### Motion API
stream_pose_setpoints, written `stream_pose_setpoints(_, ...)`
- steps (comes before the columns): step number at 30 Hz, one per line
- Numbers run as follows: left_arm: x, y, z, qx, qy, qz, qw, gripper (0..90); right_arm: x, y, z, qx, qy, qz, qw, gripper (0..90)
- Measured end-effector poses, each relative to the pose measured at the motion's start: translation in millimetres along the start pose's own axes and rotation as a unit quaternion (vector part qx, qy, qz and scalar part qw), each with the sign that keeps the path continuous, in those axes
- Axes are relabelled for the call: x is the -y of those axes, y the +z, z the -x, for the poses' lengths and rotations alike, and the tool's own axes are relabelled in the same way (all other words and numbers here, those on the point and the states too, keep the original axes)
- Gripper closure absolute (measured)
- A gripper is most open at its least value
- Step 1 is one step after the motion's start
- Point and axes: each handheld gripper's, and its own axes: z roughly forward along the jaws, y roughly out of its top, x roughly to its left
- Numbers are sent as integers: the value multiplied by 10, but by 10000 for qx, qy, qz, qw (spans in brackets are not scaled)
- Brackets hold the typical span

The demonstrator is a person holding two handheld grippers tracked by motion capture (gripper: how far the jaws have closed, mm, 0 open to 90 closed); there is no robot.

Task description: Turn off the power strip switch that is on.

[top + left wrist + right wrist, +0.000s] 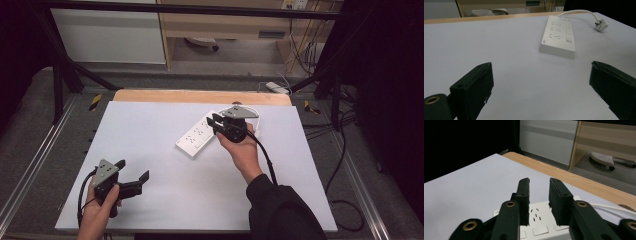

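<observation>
Nearest the high camera, the person's left hand (102,207) grips the left gripper (132,172) low at the near left of the white table sheet (150,130). Jaws spread wide, nothing between them, pointing right and away across the sheet. Left gripper view: both black jaws far apart at the bottom corners, bare sheet between, white power strip (559,36) ahead and well apart from them. Strip's white cord arcs off its far end to a white plug (601,25) lying on the sheet to the right.

Moving right in the high view: power strip (197,136) lies angled just right of the sheet's middle, near end toward the person, far end up-right. Right gripper (216,121) sits over the strip's far end, held by the right hand (242,150), dark sleeve (280,210) coming in from the bottom; black cable trails back along the forearm. Right gripper view: jaws narrow, a slim gap left, no thing clamped between them; strip (536,220) directly below the tips, socket holes and rocker switches showing. Contact with the strip: cannot tell. Wooden table edge (200,96) runs along the far side of the sheet.
</observation>
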Motion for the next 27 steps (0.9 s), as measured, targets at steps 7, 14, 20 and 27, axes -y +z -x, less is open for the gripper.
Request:
stream_pose_setpoints(7, -1, 0, 0, 0, 3, 2, 10000, 55, 47, 85, -32, -192, 58, -220, 9996, 831)
stream_pose_setpoints(14, 0, 2, 1, 15, 7, 1, 10000, 55, 117, 189, -35, -261, 133, -423, 9987, 893)
stream_pose_setpoints(20, 0, 0, -2, -1, 25, -21, 10000, 55, 161, 250, -52, -278, 154, -509, 9982, 900)
stream_pose_setpoints(27, -1, 2, -2, 2, 32, -10, 10000, 55, 211, 318, -76, -301, 151, -628, 9975, 900)
